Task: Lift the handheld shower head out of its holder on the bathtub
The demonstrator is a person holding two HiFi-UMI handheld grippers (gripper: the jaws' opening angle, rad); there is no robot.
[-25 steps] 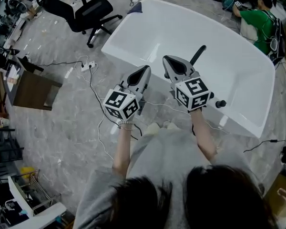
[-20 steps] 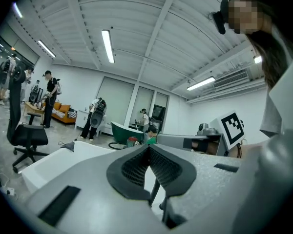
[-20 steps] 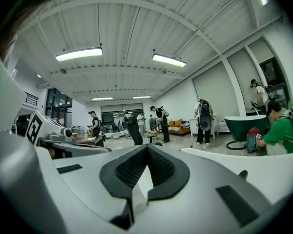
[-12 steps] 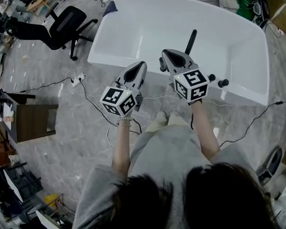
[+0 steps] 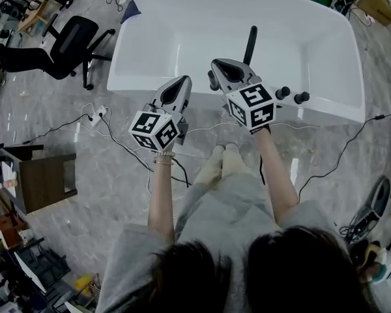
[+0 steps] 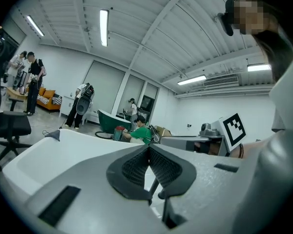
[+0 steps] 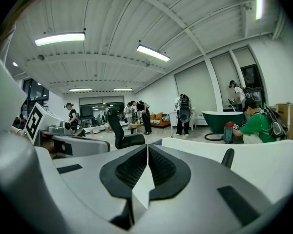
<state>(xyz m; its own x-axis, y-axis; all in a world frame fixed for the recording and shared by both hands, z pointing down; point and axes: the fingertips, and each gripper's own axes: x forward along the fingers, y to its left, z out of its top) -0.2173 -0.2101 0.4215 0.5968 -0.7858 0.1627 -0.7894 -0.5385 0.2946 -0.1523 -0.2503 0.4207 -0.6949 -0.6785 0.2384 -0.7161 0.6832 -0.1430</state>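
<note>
A white bathtub (image 5: 182, 18) lies ahead of me. The black handheld shower head (image 5: 249, 43) stands upright at its near rim, with two black knobs (image 5: 292, 95) to its right. My right gripper (image 5: 216, 64) hovers just left of the shower head, shut and holding nothing. In the right gripper view its pads (image 7: 147, 150) meet, and the shower head (image 7: 227, 158) rises apart from them at the right. My left gripper (image 5: 182, 81) is over the near rim further left, also shut on nothing, and its pads (image 6: 148, 149) touch.
A black office chair (image 5: 72, 39) stands left of the tub. Cables and a power strip (image 5: 99, 115) trail over the marble floor, and a brown cabinet (image 5: 44, 173) sits at the left. Several people and a green tub (image 7: 229, 119) are far off.
Both grippers have sunk and come forward to the tub's near rim. The right one now sits closer beside the shower head. Both stayed shut.
</note>
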